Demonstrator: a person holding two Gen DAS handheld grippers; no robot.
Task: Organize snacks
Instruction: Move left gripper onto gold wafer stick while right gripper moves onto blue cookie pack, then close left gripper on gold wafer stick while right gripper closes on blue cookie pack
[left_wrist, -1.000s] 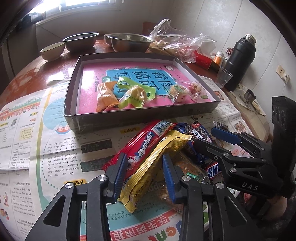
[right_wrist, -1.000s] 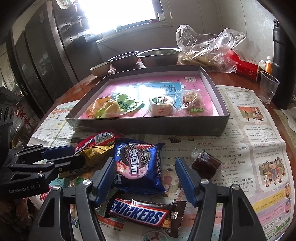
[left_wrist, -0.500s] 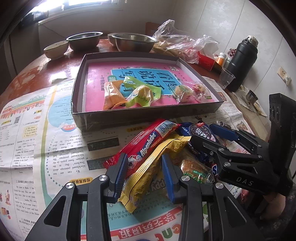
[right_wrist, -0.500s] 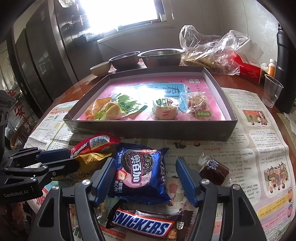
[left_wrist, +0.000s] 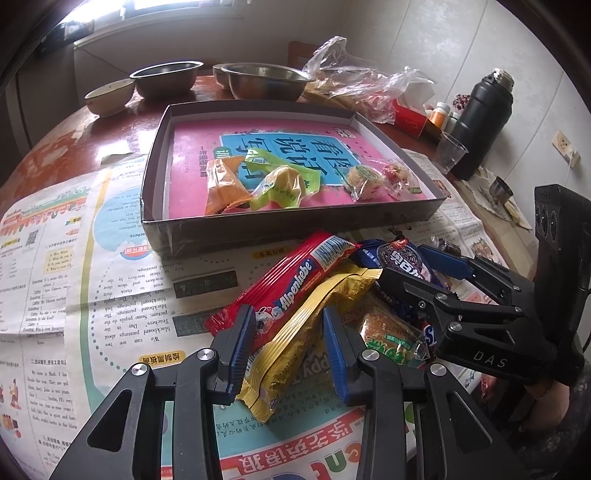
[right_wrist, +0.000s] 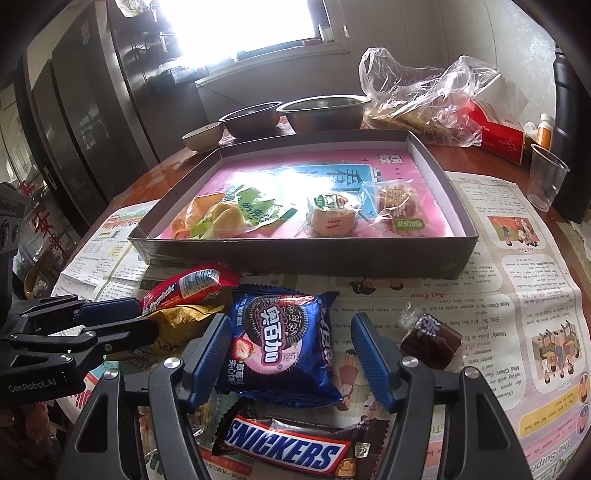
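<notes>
A shallow dark box (left_wrist: 280, 225) (right_wrist: 306, 254) with a pink lining holds several wrapped snacks. In front of it lies a pile of loose snacks on newspaper. My left gripper (left_wrist: 290, 332) is open, its fingers either side of a yellow packet (left_wrist: 306, 328) that lies beside a red Alpenliebe roll (left_wrist: 295, 280). My right gripper (right_wrist: 291, 350) is open around a blue Oreo packet (right_wrist: 280, 343), not touching it. A Snickers bar (right_wrist: 295, 446) lies below it and a small brown sweet (right_wrist: 430, 339) lies to its right. A green-labelled cake packet (left_wrist: 391, 339) sits by the left gripper.
Two steel bowls (right_wrist: 288, 114) and a small ceramic bowl (left_wrist: 109, 96) stand behind the box. A crumpled plastic bag (right_wrist: 424, 99), a red tissue box (right_wrist: 498, 133), a clear cup (right_wrist: 546, 177) and a black flask (left_wrist: 480, 125) stand at the back right.
Both grippers have edged slightly forward and lower over the pile. The left jaws have narrowed a little around the yellow packet. The snacks have not moved.
</notes>
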